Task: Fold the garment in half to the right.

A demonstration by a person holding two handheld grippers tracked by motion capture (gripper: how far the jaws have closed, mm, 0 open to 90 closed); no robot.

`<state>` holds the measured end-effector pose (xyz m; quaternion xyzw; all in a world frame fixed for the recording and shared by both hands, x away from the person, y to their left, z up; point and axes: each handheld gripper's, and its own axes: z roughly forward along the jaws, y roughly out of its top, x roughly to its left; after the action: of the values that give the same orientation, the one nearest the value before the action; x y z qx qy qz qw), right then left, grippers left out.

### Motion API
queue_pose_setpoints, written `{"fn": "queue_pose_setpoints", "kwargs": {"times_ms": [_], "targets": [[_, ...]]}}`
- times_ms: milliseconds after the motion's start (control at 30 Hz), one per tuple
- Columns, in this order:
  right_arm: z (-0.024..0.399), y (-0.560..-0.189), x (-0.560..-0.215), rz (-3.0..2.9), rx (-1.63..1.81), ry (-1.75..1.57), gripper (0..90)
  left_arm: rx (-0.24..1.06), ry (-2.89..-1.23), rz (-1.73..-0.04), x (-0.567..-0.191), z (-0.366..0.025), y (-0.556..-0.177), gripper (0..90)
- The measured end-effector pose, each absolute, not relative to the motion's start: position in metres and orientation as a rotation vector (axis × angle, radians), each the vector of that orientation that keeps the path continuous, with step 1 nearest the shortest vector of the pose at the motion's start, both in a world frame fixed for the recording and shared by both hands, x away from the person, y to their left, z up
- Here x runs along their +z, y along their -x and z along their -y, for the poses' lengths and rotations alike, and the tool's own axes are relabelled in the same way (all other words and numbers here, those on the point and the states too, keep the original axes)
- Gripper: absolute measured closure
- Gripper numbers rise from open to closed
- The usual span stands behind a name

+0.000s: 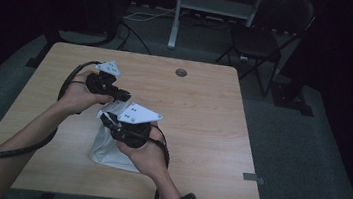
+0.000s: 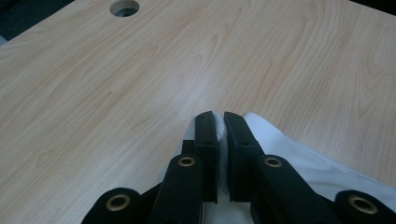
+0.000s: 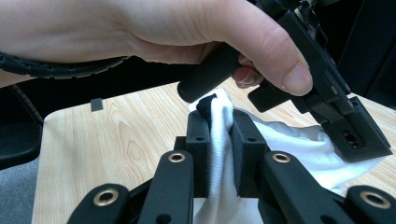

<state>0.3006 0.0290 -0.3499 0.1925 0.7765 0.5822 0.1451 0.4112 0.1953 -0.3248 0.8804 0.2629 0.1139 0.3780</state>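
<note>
Both grippers are pinching the same white cloth (image 1: 109, 144), which lies bunched near the front middle of the wooden table (image 1: 202, 122). The left gripper (image 2: 219, 135) has its jaws pressed nearly together with a thin fold of the cloth (image 2: 299, 154) caught between the pads; from above it (image 1: 123, 95) reaches in from the far left and takes the cloth at its far edge. The right gripper (image 3: 218, 140) clamps a thicker gather of the cloth (image 3: 219, 154), the fabric bulging out above the jaw tips, and in the high view it (image 1: 107, 120) sits just on the near side of the left one. The left hand (image 3: 187, 32) is close in front of the right gripper's camera, so the two grips are close together on the same raised part of the cloth. Judgement: two adjacent pinches on one edge suggest readiness to draw the grips apart and spread or fold the fabric. The rest of the cloth rests slack on the tabletop under the right hand (image 1: 140, 156).
</note>
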Motion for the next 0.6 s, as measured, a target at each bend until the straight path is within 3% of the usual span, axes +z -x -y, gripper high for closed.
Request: {"fn": "queue_pose_setpoints", "kwargs": {"times_ms": [600], "targets": [[-0.0223,-0.3013,-0.3513,-2.243,1.669,-0.577,79.4,0.287,-2.239,-0.67,-0.3276,-0.1896,-0.4141,85.0]]}}
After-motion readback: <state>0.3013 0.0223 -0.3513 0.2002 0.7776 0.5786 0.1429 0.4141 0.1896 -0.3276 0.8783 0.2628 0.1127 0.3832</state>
